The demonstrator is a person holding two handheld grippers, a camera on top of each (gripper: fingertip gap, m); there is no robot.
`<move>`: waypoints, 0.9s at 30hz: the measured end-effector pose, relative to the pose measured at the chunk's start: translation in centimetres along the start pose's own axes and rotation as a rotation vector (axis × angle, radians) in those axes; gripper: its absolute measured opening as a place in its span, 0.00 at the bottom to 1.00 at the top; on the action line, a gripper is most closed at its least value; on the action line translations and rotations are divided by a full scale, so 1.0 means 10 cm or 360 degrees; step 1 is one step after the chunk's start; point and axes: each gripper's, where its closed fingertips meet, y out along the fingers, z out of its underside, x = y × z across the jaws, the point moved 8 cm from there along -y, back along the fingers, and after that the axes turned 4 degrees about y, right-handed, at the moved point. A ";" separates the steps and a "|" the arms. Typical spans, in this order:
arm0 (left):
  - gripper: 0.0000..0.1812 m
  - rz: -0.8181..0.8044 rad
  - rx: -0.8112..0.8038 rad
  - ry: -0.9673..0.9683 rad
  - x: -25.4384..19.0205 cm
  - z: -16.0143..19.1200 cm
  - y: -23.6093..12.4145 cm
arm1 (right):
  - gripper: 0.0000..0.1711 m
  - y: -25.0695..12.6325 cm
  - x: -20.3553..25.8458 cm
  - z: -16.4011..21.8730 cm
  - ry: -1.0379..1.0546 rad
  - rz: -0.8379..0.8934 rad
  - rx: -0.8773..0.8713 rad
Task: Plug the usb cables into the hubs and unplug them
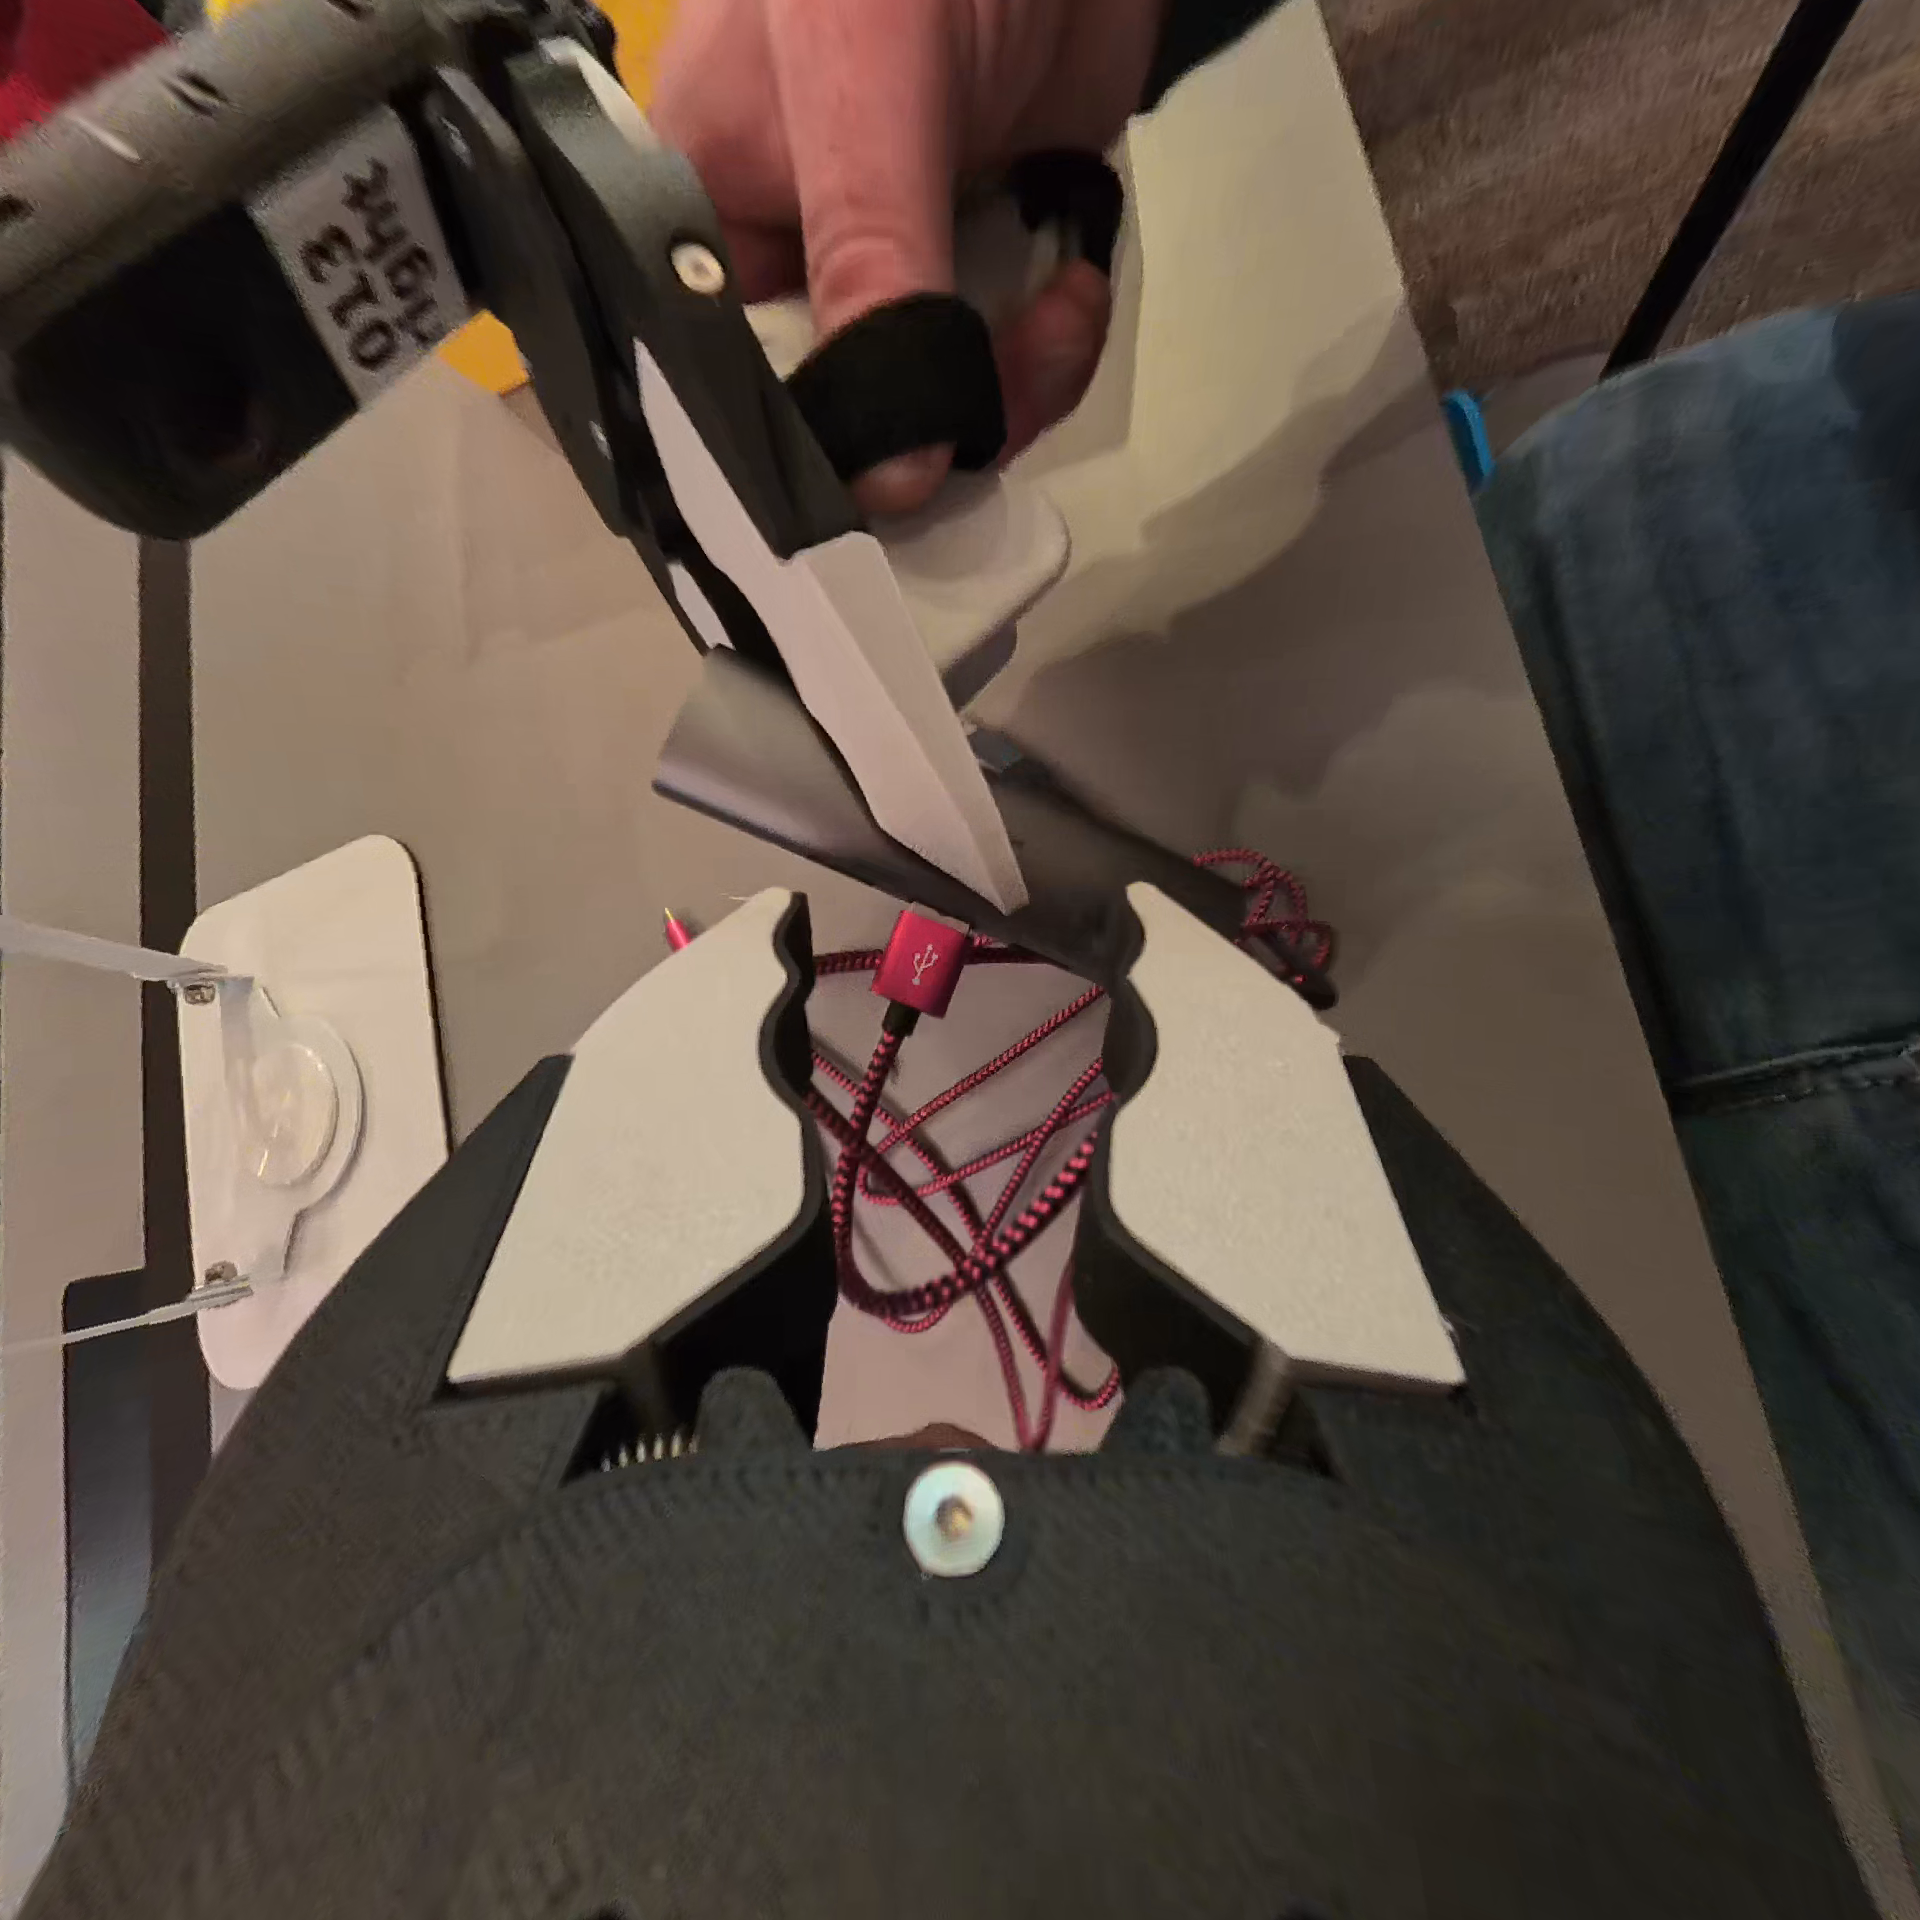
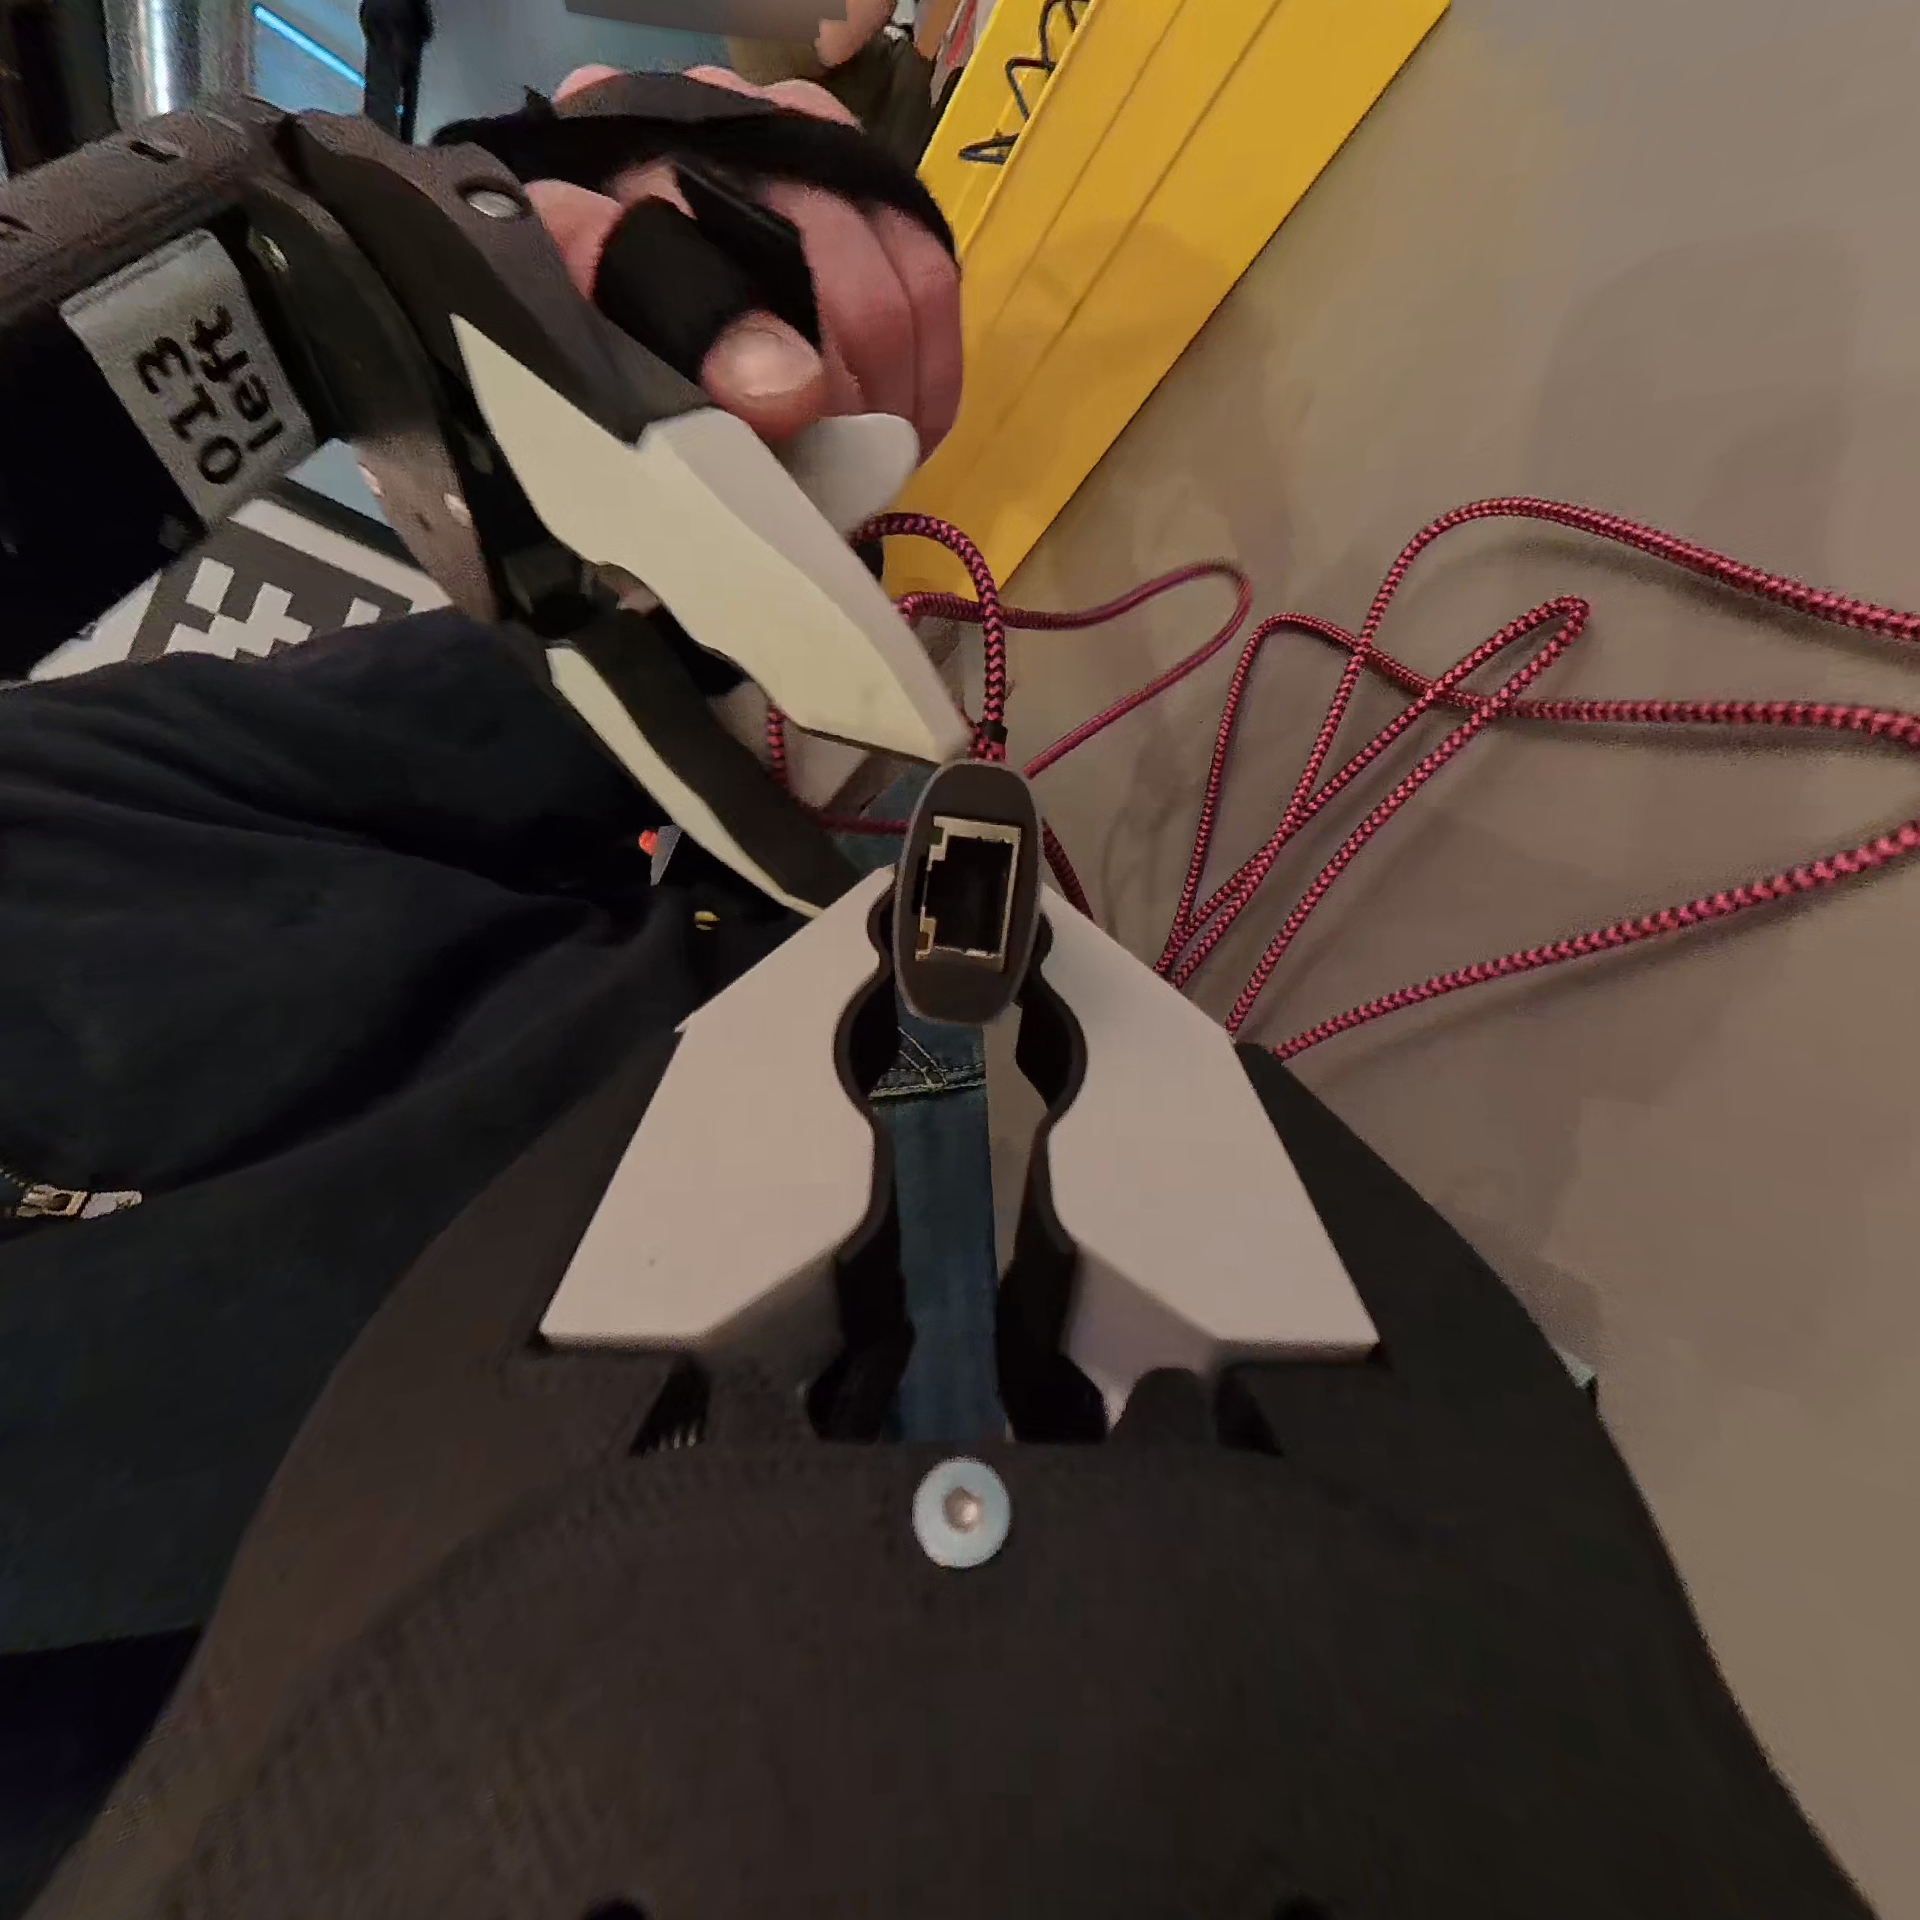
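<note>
Hub (image 2: 961, 894): dark grey, lifted off table, pinched end-on between my right gripper (image 2: 961, 951) fingertips, open port facing its camera. Red USB plug (image 1: 923, 961) sitting at hub's near edge, whether seated I cannot tell; braided cable (image 1: 966, 1174) trailing in tangle on table (image 1: 436, 675). My left gripper (image 1: 961, 935) spread, straddling plug, not gripping. Step looks like plug grasp. Next: closing squarely on plug shell, moving along port axis, right bracing hub.

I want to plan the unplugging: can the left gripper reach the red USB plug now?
Probably yes. The left gripper is open, and the red USB plug sits between its fingertips, plugged into the hub, which the right gripper holds. Nothing blocks the way.
</note>
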 end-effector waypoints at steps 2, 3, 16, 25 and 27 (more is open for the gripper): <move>0.25 0.0060 0.0010 0.0000 -0.04 0.03 0.05 | 0.09 0.02 -0.01 0.00 -0.0010 -0.0002 0.0032; 0.24 0.0092 -0.0008 -0.0014 -0.05 0.04 0.05 | 0.09 0.03 -0.01 0.01 -0.0009 -0.0018 0.0042; 0.19 0.0521 -0.0026 0.0088 -0.11 -0.01 -0.09 | 0.10 0.11 0.04 0.18 -0.0005 -0.0429 0.0200; 0.08 0.0272 -0.0228 -0.0100 -0.10 -0.01 -0.10 | 0.09 0.07 0.07 0.17 -0.0027 -0.0570 0.0094; 0.08 0.0216 -0.0293 -0.0161 -0.09 0.00 -0.13 | 0.09 0.05 0.08 0.14 -0.0042 -0.0609 0.0027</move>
